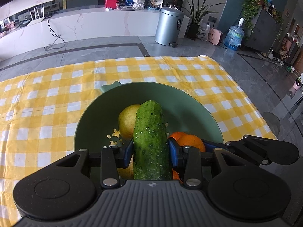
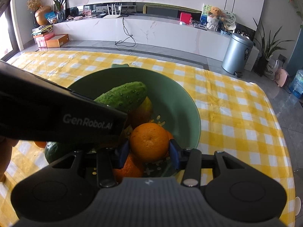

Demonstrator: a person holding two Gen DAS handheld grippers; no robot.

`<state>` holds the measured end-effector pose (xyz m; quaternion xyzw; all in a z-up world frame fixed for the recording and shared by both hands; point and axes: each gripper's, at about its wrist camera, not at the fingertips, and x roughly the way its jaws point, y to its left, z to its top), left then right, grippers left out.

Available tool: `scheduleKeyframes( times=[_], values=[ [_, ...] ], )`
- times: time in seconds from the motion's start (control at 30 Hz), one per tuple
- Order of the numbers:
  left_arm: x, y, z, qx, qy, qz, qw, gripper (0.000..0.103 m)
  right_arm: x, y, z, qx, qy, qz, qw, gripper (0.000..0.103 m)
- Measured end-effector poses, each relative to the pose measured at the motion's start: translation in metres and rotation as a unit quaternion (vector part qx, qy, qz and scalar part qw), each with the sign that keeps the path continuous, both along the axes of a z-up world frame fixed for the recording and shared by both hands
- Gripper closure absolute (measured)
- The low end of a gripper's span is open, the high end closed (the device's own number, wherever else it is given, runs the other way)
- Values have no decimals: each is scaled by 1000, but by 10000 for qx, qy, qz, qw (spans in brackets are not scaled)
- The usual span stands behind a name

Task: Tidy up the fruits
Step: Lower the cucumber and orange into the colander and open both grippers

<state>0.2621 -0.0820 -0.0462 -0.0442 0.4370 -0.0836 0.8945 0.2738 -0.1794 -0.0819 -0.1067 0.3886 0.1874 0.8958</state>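
Note:
My left gripper (image 1: 150, 152) is shut on a bumpy green cucumber (image 1: 150, 141), which points forward over a green bowl (image 1: 170, 102) on the checked cloth. Under it in the bowl lie a yellow lemon (image 1: 127, 121) and an orange (image 1: 191, 141). In the right wrist view, my right gripper (image 2: 149, 152) is shut on an orange (image 2: 149, 141) over the near side of the same bowl (image 2: 180, 98). The cucumber (image 2: 123, 95) and the left gripper's black body (image 2: 56, 117) cross in from the left. Another orange (image 2: 128, 168) lies below the held one.
A yellow and white checked cloth (image 1: 56, 98) covers the table. A dark green fruit (image 2: 54, 150) and a small orange piece (image 2: 40, 144) lie left of the bowl. A hand (image 2: 5, 158) shows at the left edge. The table's right edge drops to grey floor (image 1: 265, 71).

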Motion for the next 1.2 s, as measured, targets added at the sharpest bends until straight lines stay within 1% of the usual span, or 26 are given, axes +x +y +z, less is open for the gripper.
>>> scheduleKeyframes(
  times=[0.13,0.2,0.27,0.4,0.6,0.67,0.8,1.0,1.2],
  values=[
    [-2,-1,0,72,-25,6,10000,57,-3,2,-1,-80,-52,14,10000,60],
    [-4,-2,1,107,-45,-22,9999,51,-2,1,-1,-93,-51,2,9999,60],
    [-6,-3,2,125,-66,-46,9999,49,-4,2,0,-120,-58,-10,9999,59],
    [-10,-3,3,92,-112,-41,9999,43,-8,4,6,-260,-333,-74,9991,42],
    [-18,-2,11,26,-211,-54,9998,35,-10,3,11,-316,-401,-96,9987,41],
    [-21,-2,17,40,-275,-71,9996,34,-12,4,14,-331,-444,-120,9984,39],
    [-30,-4,28,60,-452,-104,9989,32,-15,2,17,-507,-534,-267,9969,32],
    [-46,-7,44,178,-661,-129,9976,31,-21,-4,23,-598,-573,-522,9952,31],
    [-60,-7,52,310,-808,-137,9962,30,-26,-14,31,-406,-566,-616,9957,31]
  ],
)
